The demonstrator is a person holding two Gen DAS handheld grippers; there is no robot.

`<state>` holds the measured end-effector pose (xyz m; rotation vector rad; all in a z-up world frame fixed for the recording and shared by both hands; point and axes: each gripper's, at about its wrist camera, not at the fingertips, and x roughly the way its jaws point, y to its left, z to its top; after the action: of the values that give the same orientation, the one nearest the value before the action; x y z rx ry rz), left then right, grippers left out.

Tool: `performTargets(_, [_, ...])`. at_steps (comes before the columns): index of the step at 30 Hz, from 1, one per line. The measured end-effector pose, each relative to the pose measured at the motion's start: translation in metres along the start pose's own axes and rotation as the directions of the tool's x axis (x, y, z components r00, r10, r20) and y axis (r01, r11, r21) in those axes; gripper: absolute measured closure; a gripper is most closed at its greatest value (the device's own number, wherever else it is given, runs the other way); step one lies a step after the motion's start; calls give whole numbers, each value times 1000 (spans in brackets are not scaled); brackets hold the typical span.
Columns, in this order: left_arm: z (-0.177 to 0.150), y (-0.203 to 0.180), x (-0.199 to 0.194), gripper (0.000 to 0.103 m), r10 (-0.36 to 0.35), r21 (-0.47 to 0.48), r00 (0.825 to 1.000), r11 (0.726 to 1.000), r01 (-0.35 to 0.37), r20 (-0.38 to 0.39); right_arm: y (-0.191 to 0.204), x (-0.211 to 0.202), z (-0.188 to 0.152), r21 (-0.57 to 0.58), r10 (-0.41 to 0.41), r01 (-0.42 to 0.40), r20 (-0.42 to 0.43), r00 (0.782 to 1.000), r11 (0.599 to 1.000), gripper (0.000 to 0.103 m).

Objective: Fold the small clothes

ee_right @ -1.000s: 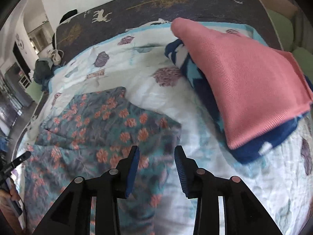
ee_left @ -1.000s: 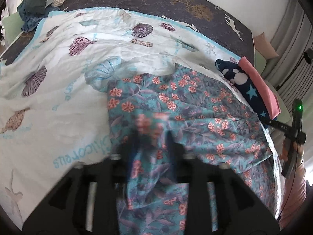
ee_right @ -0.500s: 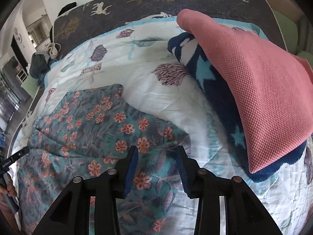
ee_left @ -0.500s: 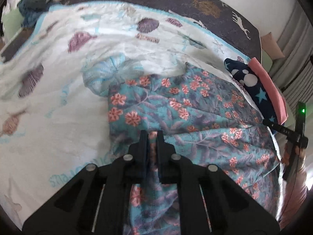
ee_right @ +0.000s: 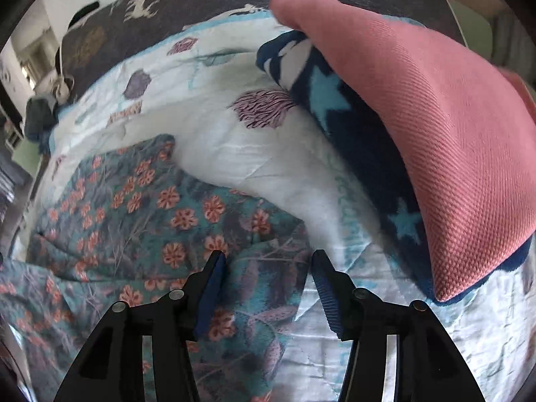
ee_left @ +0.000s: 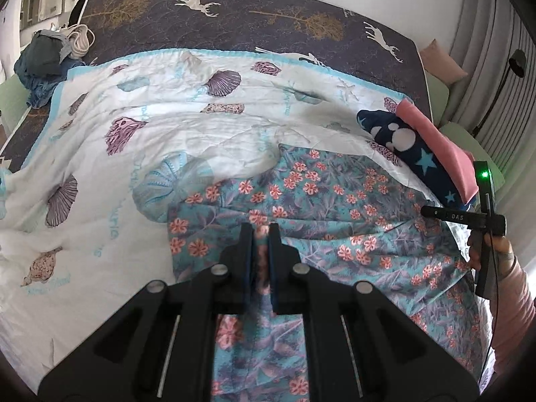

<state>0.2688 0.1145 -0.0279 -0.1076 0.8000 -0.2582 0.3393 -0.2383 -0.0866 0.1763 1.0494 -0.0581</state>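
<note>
white bedding with shell pictures (ee_left: 167, 124) covers most of the bed, and a dark blanket with deer (ee_left: 234, 16) lies along the far side. going from left to right in the left wrist view: a heap of dark blue clothes (ee_left: 42, 62) sits in the far left corner, then comes the shell bedding, then the flowery teal cloth (ee_left: 318, 201) spread in the middle and near part, then a folded blue star blanket (ee_left: 408, 150) with a folded pink cloth (ee_left: 435, 144) on top, near the right edge.

the left gripper (ee_left: 260, 234) has its two fingers pressed close together with a fold of the flowery teal cloth pinched between them. a second ago that view was blurry and the fingers were farther apart around the cloth; now they are squeezed on it and the picture is sharp.

in the right wrist view the right gripper (ee_right: 268, 268) has its fingers wide apart, just above the right edge of the flowery teal cloth (ee_right: 150, 207). it holds nothing. a second ago it was farther from the cloth; now it is lower and closer, and the fingers are wider. the pink cloth (ee_right: 435, 117) looks much bigger here than before.
</note>
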Motion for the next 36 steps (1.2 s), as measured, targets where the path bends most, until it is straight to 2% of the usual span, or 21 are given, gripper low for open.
performTargets(1, [0,0,-1,93,-1,-4,1000,1000,1,2,1,-1,-1,-9,13,-13,15,1000,1000,93])
performTargets(2, [1,1,-2,93,1,-7,1000,1000,-1,7,3,-3,-1,-16,38,-38,19,999,999,96])
performTargets(4, [4,2,-7,93,6,-15,1000,1000,-6,30,5,-11,0,-22,40,-38,56,998,999,97])
performTargets(7, [13,2,-20,93,0,-19,997,1000,2,77,-6,-32,4,51,117,-125,137,984,991,97])
performTargets(10, [25,-1,-21,93,44,19,993,999,-47,113,-18,-44,14,88,165,-183,187,968,979,97])
performTargets(12, [30,5,-6,93,67,23,994,997,-69,83,-20,-38,16,104,175,-194,171,970,975,96])
performTargets(15, [22,20,35,93,35,-29,998,999,-36,-44,-32,-12,14,180,160,-172,77,984,969,94])
performTargets(18, [0,32,74,92,47,-56,984,997,-58,-171,-46,-4,3,228,174,-181,48,984,957,90])
performTargets(19, [-7,36,80,91,51,-69,981,996,-64,-186,-48,-8,-1,226,182,-188,48,982,956,89])
performTargets(20, [-10,38,78,89,40,-83,985,995,-54,-165,-48,-15,-6,212,190,-196,51,981,957,88])
performTargets(21, [-11,39,71,83,28,-108,990,993,-44,-140,-47,-25,-12,187,195,-202,60,979,961,86])
performTargets(22, [-11,41,63,70,17,-134,991,990,-35,-132,-45,-35,-17,155,199,-208,72,977,966,86])
performTargets(24, [-14,41,43,51,20,-163,995,986,-35,-93,-36,-60,-36,56,207,-213,86,974,976,78])
performTargets(26, [-19,35,16,47,8,-157,999,987,-13,-36,-26,-87,-66,-52,203,-199,101,974,979,71])
performTargets(28, [-28,20,-8,46,-23,-120,999,993,20,-22,-14,-101,-90,-131,188,-174,103,977,976,64])
performTargets(30, [-39,4,-21,46,-63,-85,998,995,61,-29,3,-106,-110,-218,151,-127,99,984,968,59])
performTargets(32, [-50,-16,-27,46,-117,-47,992,992,114,-55,22,-100,-122,-290,86,-55,94,992,955,59])
performTargets(34, [-61,-41,-27,46,-152,26,984,988,155,-95,30,-88,-127,-301,-63,98,124,990,948,74])
performTargets(35, [-67,-55,-25,46,-141,76,985,986,149,-102,23,-88,-127,-271,-87,120,129,988,955,90])
performTargets(36, [-71,-66,-23,46,-118,120,988,984,130,-101,5,-91,-125,-185,-42,64,119,992,981,89])
